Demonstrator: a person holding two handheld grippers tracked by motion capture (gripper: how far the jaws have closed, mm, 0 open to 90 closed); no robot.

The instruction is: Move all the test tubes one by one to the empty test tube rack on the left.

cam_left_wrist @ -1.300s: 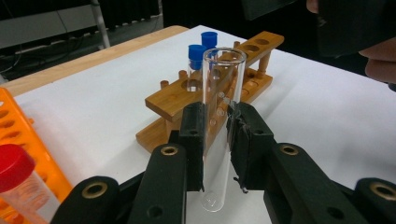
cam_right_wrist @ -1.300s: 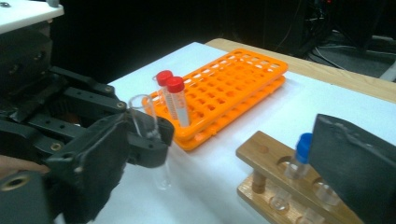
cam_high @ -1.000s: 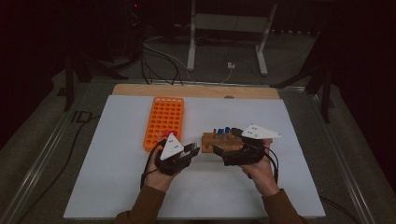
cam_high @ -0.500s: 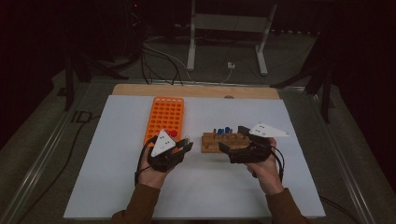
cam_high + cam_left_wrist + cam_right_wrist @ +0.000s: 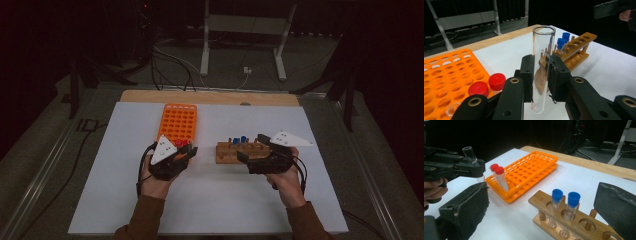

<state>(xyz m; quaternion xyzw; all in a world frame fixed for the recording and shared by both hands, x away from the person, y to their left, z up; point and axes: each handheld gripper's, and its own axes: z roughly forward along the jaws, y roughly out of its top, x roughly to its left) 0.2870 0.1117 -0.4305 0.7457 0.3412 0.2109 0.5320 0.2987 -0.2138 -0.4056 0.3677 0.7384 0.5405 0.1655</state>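
Almost nothing here can be read. In the high view, pale marks that look like the letters "ID" stand on the dark floor mat (image 5: 75, 145) just left of the white table top (image 5: 125, 200), at its far left side; they are too faint to be sure of. In the left gripper view, the clear glass test tube (image 5: 542, 57) bears faint printed marks near its middle, at the level of the gripper's pads, but they are too small and blurred to make out.
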